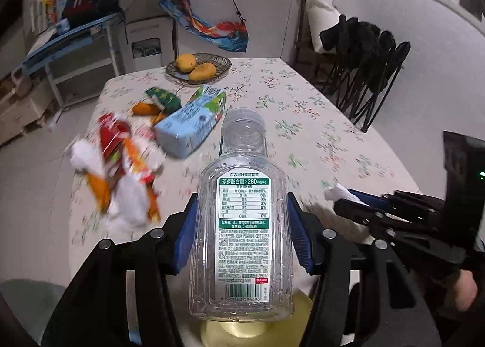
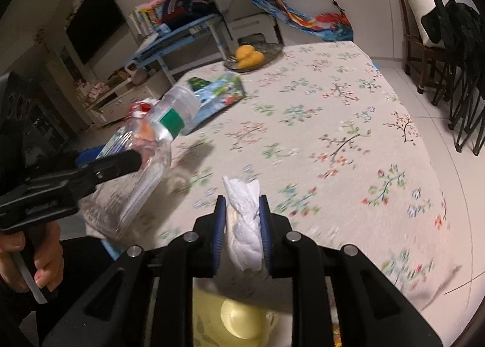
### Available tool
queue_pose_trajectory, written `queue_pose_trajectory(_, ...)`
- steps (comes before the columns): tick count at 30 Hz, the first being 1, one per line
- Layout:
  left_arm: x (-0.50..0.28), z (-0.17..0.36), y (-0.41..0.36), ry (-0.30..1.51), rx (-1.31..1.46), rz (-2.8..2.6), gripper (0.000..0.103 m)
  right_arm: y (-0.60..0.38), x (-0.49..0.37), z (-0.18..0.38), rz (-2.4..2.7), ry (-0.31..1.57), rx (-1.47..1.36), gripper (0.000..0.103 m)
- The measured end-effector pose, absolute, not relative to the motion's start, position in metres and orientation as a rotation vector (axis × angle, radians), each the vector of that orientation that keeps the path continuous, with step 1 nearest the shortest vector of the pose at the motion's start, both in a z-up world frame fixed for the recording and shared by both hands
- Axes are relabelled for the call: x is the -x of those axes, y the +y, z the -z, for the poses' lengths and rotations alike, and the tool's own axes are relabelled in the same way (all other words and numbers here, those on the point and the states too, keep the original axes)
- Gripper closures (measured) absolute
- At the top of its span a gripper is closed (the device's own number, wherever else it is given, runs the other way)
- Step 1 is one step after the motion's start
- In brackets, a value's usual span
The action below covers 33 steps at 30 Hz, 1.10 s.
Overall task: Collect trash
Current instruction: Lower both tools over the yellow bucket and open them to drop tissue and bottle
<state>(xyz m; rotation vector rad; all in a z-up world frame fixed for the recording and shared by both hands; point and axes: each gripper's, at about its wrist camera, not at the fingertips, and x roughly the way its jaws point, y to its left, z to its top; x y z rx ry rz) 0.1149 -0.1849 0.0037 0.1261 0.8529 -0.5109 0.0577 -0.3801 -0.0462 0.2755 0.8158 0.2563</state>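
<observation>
A clear empty plastic bottle [image 1: 242,225] with a white and green label is clamped between the blue pads of my left gripper [image 1: 242,198], cap end pointing away. The right wrist view shows the same bottle [image 2: 145,153] lifted off the floral tablecloth [image 2: 333,122] at the left. My right gripper [image 2: 241,200] is shut on a crumpled white tissue [image 2: 245,225], and its tissue [image 1: 333,192] also pokes in from the right in the left wrist view. Red, orange and white wrappers [image 1: 121,165], a light blue carton [image 1: 194,122] and a green wrapper [image 1: 162,97] lie on the table's left side.
A wicker basket [image 1: 221,62] with two mangoes sits at the table's far end. A pale yellow round container [image 2: 242,319] lies below both grippers. Black folding chairs [image 1: 369,74] stand right of the table, and a blue desk [image 1: 69,41] is at the back left.
</observation>
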Motion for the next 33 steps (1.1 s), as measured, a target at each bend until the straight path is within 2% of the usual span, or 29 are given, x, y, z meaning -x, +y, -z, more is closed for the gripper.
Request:
queue_pose_trajectory(8, -0.023, 0.000, -0.141, 0.896, -0.081, 0.539, 0.050, -0.350, -0.004, 0.045, -0.322, 0.824, -0.281, 0.081)
queue_pose_trajectory(14, 0.022, 0.043, -0.117, 1.029, -0.064, 0.519, 0.049, -0.318, 0.031, 0.074, -0.355, 0.967, -0.249, 0.081)
queue_pose_trajectory(20, 0.031, 0.078, -0.116, 1.117, -0.082, 0.503, 0.050, -0.291, 0.028, 0.099, -0.374, 1.084, -0.139, 0.079)
queue_pose_trajectory(25, 0.028, 0.085, -0.118, 1.133, -0.077, 0.501, 0.050, -0.291, 0.018, 0.108, -0.366, 1.127, -0.130, 0.074)
queue_pose_trajectory(28, 0.027, 0.089, -0.122, 1.144, -0.084, 0.502, 0.050, -0.295, 0.021, 0.113, -0.352, 1.133, -0.145, 0.061)
queue_pose_trajectory(33, 0.027, 0.094, -0.123, 1.157, -0.098, 0.499, 0.049, -0.295, 0.031, 0.115, -0.346, 1.137, -0.178, 0.054)
